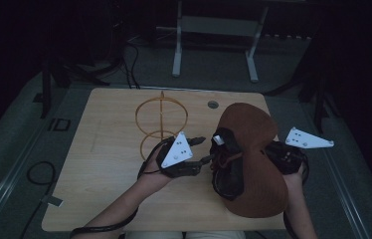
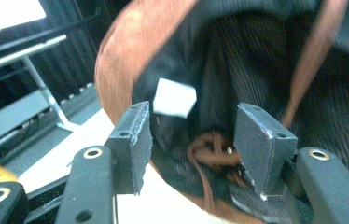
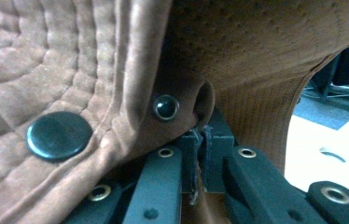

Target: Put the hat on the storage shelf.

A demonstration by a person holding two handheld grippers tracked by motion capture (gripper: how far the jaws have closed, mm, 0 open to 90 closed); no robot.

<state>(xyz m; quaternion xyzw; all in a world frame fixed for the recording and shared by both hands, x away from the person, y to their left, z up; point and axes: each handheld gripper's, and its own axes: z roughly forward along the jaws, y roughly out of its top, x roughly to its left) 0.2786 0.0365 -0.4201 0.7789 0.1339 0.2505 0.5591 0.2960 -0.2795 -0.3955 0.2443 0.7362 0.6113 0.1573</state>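
Note:
A brown wide-brimmed hat (image 1: 253, 127) is held up on edge over the right half of the table, its dark inside facing left. My right gripper (image 3: 199, 156) is shut on the hat's brown edge, just under a small snap stud (image 3: 165, 107) and right of a larger dark button (image 3: 59, 135). My left gripper (image 1: 205, 149) is open at the hat's opening, with nothing between its jaws. Beyond the left gripper's pads (image 2: 135, 135) are the black lining (image 2: 242, 60), a white label (image 2: 174, 97) and a brown cord (image 2: 207, 149). A yellow wire hat stand (image 1: 161, 122) stands left of the hat.
The wooden table (image 1: 109, 164) has a round cable hole (image 1: 213, 104) near its back edge. A white desk frame (image 1: 214, 45) stands on the floor behind it. Cables (image 1: 40, 172) lie on the floor to the left.

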